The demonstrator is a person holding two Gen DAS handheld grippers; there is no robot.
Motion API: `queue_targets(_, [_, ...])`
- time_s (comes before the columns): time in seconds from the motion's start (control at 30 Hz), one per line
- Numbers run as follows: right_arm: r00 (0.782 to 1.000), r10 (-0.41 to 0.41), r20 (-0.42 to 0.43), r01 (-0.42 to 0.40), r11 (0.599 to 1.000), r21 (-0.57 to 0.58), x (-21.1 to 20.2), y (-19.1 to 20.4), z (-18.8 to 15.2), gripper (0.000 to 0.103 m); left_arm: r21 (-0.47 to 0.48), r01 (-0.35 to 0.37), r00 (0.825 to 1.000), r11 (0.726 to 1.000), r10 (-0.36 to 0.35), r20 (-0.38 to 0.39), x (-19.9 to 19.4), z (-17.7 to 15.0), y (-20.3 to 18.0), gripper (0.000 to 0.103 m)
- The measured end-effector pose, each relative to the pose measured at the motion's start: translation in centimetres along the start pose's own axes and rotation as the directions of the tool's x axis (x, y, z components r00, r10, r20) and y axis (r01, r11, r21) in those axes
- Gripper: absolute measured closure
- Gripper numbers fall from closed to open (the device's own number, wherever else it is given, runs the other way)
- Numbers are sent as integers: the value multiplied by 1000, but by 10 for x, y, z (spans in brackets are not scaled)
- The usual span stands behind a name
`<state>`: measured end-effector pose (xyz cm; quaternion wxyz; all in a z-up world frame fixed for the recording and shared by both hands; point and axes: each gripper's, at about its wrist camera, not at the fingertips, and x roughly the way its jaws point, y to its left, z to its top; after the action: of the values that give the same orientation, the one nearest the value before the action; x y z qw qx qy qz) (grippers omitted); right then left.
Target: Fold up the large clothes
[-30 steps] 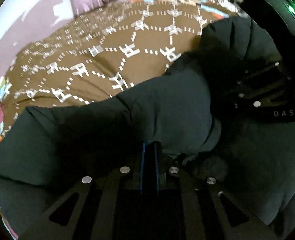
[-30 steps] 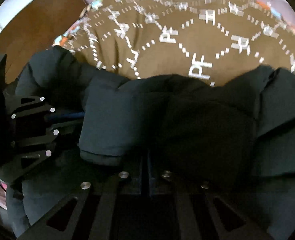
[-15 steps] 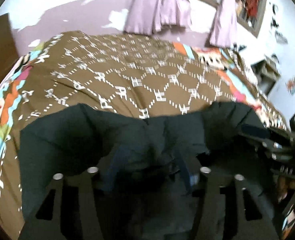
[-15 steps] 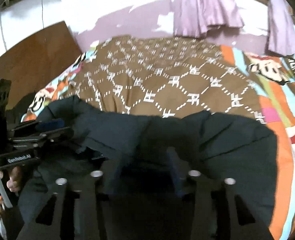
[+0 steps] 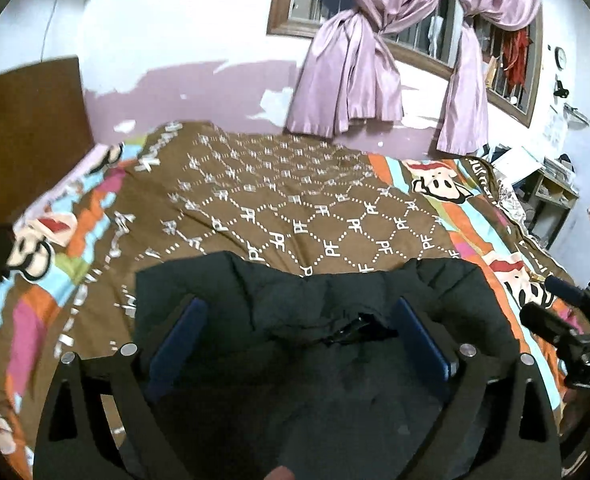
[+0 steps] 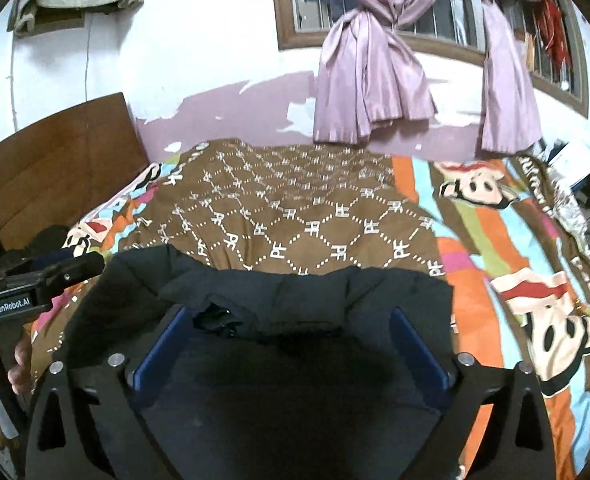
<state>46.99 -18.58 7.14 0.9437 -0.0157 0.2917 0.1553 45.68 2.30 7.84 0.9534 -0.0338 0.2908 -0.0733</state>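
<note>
A dark puffy jacket (image 5: 315, 320) lies folded on the near part of the bed; it also shows in the right wrist view (image 6: 295, 312). My left gripper (image 5: 299, 340) is open and empty above the jacket, blue pads (image 5: 183, 332) spread wide. My right gripper (image 6: 291, 344) is also open and empty above the jacket, its blue pads (image 6: 419, 344) wide apart. The right gripper's body shows at the right edge of the left wrist view (image 5: 567, 328). The left gripper's body shows at the left edge of the right wrist view (image 6: 35, 288).
The bed carries a brown patterned cover (image 5: 295, 208) with colourful cartoon borders (image 6: 515, 240). A wooden headboard (image 6: 55, 172) stands at the left. Pink curtains (image 5: 355, 60) hang over a barred window behind. Shelves with clutter (image 5: 547, 184) stand at the right.
Both grippers were shut on the jacket a second ago. They have opened, let go of it, and lifted back, so the bed and wall come into view.
</note>
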Motion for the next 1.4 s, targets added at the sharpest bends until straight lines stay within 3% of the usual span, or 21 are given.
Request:
queue_targets(0.2, [999, -7, 39, 7, 1000, 11, -49, 10, -1, 0, -2, -44, 998, 999, 44, 52, -54, -9, -6, 3])
queue_targets(0.5, [997, 0, 74, -2, 1000, 17, -129, 29, -21, 0, -12, -116, 988, 993, 117, 103, -146, -30, -19, 2])
queue_targets(0.8, [995, 28, 96, -29, 1000, 12, -198, 50, -42, 0, 42, -116, 984, 992, 109, 144, -217, -68, -39, 2])
queue_targets(1.17, [995, 35, 91, -34, 999, -10, -251, 65, -87, 0, 73, -145, 980, 987, 133, 145, -261, -119, -45, 2])
queue_targets(1.4, [1000, 23, 4, -23, 998, -55, -256, 69, -123, 0, 170, -117, 990, 979, 101, 103, -261, -168, -54, 2])
